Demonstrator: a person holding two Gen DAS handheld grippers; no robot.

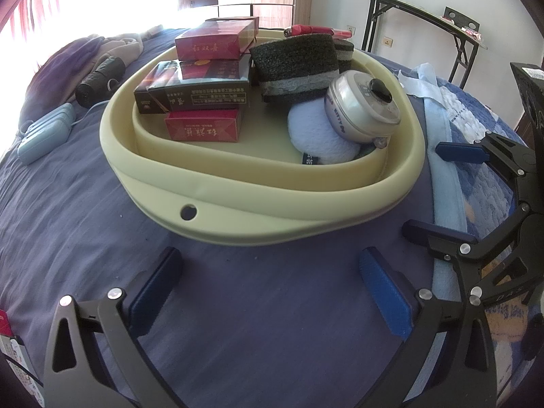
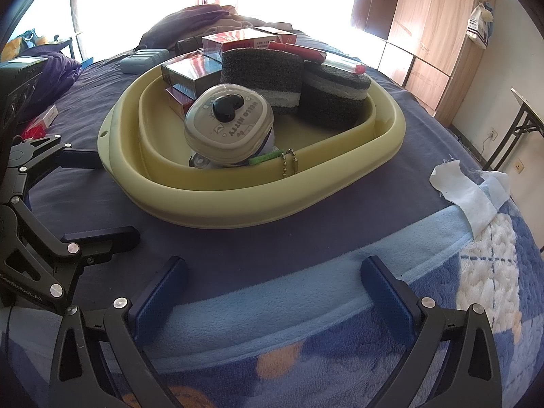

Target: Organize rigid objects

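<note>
Now both claws hang spread and empty above the bed (image 1: 85, 210). Left claw (image 1: 272, 292) and right claw (image 2: 272, 299) face the loaded yellow basin (image 1: 258, 207).

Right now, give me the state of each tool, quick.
Left tool: open, holding nothing, above the bedsheet.
Right tool: open, holding nothing, above the blanket.

A bed (image 1: 85, 210) was covered by a dark blue sheet. A fluffy blue blanket (image 2: 459, 289) was laid on one side. A folding table (image 1: 418, 10) and a wooden wardrobe (image 2: 438, 23) were seen by the walls.
</note>
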